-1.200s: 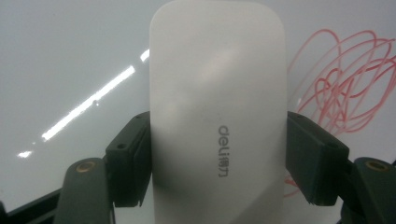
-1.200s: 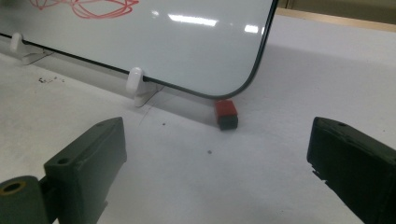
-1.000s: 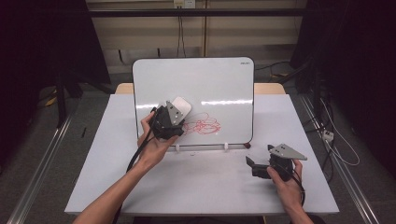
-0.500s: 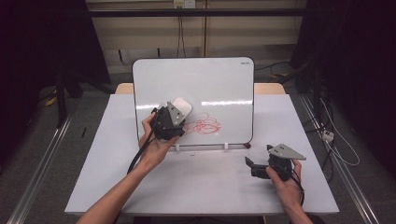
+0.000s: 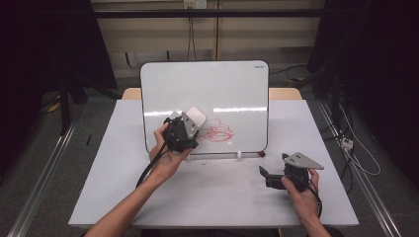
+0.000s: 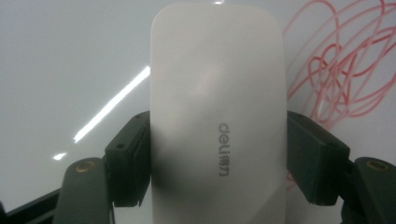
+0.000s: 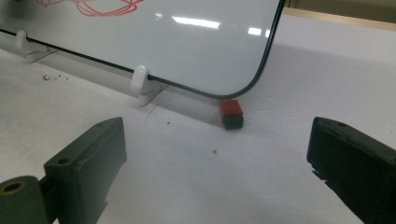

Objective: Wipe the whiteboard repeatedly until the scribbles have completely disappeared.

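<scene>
White table (image 5: 212,197), dark room; eraser (image 6: 217,116) clamped between left gripper (image 5: 190,129) jaws against whiteboard (image 5: 217,89); right gripper (image 5: 269,175) jaws apart.

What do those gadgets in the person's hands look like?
Both are chunky and black. The left gripper has blocky dark jaws with brass-coloured pivot pins and trails a black cable. The right gripper carries a grey three-cornered plate on top. The person's forearms are bare, with no sleeves in view.

Eraser (image 5: 195,116) on whiteboard (image 5: 222,84), left of scribble (image 5: 217,132).
</scene>
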Demonstrator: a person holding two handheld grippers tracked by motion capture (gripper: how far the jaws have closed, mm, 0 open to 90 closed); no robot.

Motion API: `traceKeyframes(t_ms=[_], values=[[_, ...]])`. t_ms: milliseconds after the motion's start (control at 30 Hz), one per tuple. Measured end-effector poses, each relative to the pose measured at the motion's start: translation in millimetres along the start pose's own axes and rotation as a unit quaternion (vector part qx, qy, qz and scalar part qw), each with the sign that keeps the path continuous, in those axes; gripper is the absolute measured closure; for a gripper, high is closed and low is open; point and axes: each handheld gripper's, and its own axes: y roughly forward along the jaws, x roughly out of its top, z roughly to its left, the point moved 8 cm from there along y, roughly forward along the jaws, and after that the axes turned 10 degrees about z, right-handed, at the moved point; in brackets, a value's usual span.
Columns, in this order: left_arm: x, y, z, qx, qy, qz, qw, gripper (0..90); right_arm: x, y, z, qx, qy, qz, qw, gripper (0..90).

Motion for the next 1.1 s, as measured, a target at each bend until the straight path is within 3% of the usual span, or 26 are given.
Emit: traceKeyframes(t_ms=[433, 567, 700, 1100], values=[[-10.9, 0.5, -18.9, -0.004, 0.029, 0.015, 0.9995, 30.6, 0.1, -0.7, 1.4, 0.000, -0.002, -0.001, 1.0000, 4.6], [-12.1, 0.6, -21.1, -0.007, 0.025, 0.017, 0.9995, 30.5, 0.1, -0.2, 1.1, 0.000, -0.001, 0.000, 1.0000, 4.6], [-15.0, 1.0, -27.9, -0.006, 0.044, 0.019, 0.9988, 30.5, 0.3, 0.0, 1.3, 0.001, -0.002, 0.000, 1.0000, 4.7], [-8.9, 1.0, -23.3, -0.022, 0.035, 0.024, 0.9989, 30.5, 0.1, 0.0, -0.2, -0.001, -0.002, 0.000, 1.0000, 4.6]])
